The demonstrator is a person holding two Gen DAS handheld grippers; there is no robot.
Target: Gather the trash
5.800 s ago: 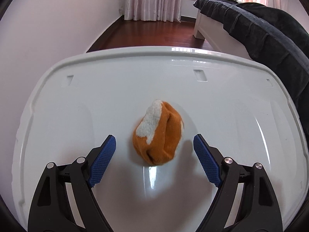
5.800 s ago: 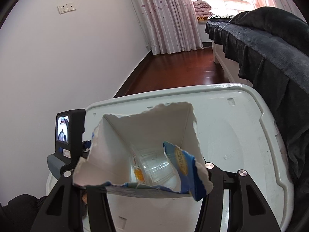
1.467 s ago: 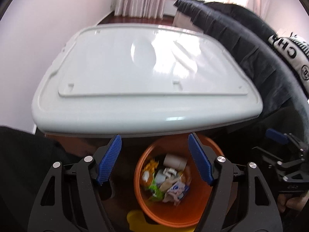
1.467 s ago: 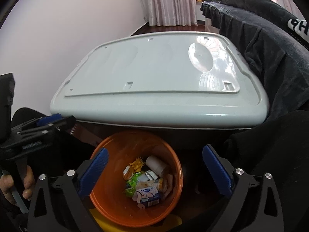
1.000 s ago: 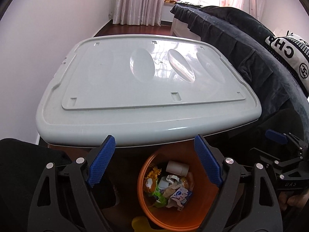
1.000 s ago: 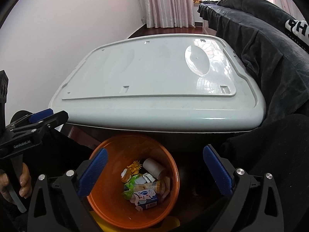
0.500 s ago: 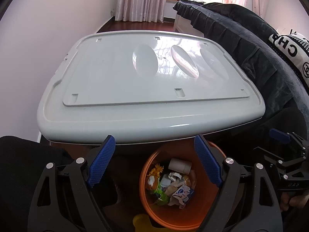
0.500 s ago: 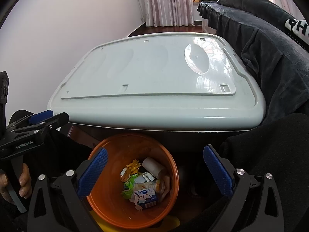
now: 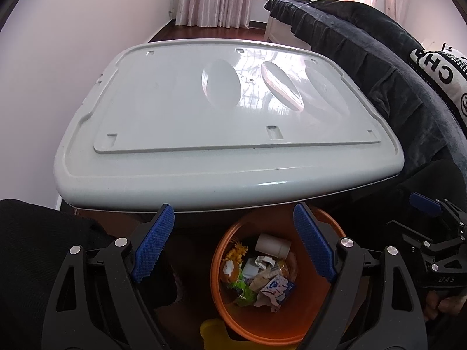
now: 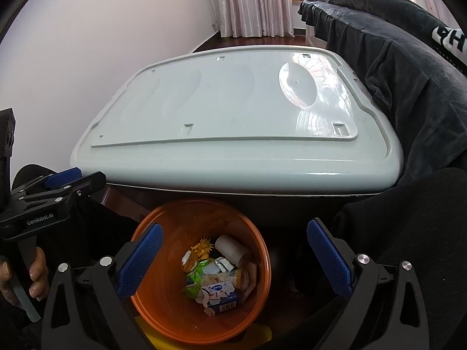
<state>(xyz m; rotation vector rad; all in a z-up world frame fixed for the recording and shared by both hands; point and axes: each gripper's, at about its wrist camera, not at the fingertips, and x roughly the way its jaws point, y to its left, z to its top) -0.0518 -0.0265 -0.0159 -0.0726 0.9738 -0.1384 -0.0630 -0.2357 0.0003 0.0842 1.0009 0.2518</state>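
Note:
An orange bin (image 9: pixel 230 318) (image 10: pixel 163 318) stands on the floor just in front of the pale grey table (image 9: pixel 221 116) (image 10: pixel 233 110). Inside it lie several pieces of trash: an orange-and-white sock (image 9: pixel 228 271) (image 10: pixel 188 261), a white paper roll (image 9: pixel 273 244) (image 10: pixel 232 248), a blue-and-white carton (image 9: pixel 275 287) (image 10: pixel 220 293) and a green wrapper (image 10: pixel 196 274). My left gripper (image 9: pixel 233 248) hovers above the bin, open and empty. My right gripper (image 10: pixel 233 262) also hangs over the bin, open with nothing between its fingers.
A dark blanket (image 9: pixel 379 67) (image 10: pixel 394 58) covers the bed right of the table. A yellow object (image 9: pixel 211 332) sits under the bin's near side. Dark trouser legs (image 9: pixel 38 262) (image 10: pixel 408 218) flank the bin. The wall lies left, curtains (image 10: pixel 254 3) far behind.
Over the last second almost nothing moved. Several seconds ago the sock lay on the table between the left fingers and the right gripper held a torn carton; both now lie in the bin.

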